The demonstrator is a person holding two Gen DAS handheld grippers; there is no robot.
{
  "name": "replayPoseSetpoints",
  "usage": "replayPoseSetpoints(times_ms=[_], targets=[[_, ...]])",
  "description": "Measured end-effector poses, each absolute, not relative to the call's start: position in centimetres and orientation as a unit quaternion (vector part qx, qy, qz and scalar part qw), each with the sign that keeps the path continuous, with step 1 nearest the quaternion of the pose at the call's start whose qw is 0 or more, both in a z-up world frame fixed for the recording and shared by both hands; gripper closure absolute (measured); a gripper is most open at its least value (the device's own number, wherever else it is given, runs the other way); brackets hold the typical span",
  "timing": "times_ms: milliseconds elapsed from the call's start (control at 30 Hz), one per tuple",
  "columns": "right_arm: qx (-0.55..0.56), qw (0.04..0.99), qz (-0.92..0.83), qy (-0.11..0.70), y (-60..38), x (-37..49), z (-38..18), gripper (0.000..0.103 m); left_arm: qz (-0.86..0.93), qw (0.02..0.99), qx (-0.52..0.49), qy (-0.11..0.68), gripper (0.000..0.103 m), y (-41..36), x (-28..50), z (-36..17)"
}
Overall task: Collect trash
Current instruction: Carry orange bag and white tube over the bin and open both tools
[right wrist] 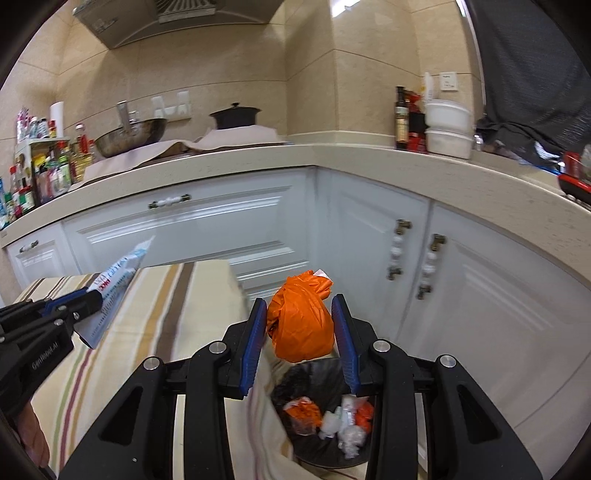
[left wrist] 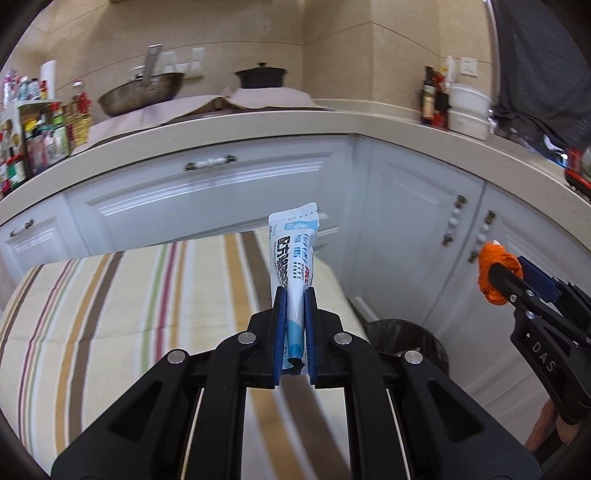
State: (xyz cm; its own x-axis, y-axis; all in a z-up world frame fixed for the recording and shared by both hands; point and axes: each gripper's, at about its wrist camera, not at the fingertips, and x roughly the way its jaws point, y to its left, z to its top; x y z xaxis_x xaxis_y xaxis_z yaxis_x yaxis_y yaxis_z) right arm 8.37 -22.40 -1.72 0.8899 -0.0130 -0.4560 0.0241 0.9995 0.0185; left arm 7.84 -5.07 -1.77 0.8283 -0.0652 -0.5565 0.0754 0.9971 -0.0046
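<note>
A: Your left gripper (left wrist: 294,325) clamps the toothpaste tube (left wrist: 294,254) above the striped table's (left wrist: 110,314) far edge; your right gripper (right wrist: 299,332) squeezes the orange wad (right wrist: 300,321).

B: Carrying step. The bin (right wrist: 325,417) sits below the table's corner, probably under the wad; bring each over it, then release.

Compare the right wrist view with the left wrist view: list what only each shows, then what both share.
Only the right wrist view: the trash already inside the bin, seen from above, and the range hood. Only the left wrist view: the toothpaste tube head-on in the left tongs, and only the bin's rim. Both: the orange bag in the right tongs, the striped tablecloth, the white cabinets.
</note>
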Motion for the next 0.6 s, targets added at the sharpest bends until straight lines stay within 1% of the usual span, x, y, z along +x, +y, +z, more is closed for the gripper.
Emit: replayPoseSetpoints(times_ms=[333, 600], targets=[[0.028, 0.968, -0.043, 0.247, -27.1, 8.8, -3.4, 0.066, -0.088, 0.948, 0.034, 0.303, 0.093, -12.8, 10.5, -4.2], [0.041, 0.96, -0.057, 0.27, -29.5, 10.8, -6.3, 0.066, -0.098, 0.939, 0.051, 0.327, 0.093, -16.4, 12.8, -7.4]])
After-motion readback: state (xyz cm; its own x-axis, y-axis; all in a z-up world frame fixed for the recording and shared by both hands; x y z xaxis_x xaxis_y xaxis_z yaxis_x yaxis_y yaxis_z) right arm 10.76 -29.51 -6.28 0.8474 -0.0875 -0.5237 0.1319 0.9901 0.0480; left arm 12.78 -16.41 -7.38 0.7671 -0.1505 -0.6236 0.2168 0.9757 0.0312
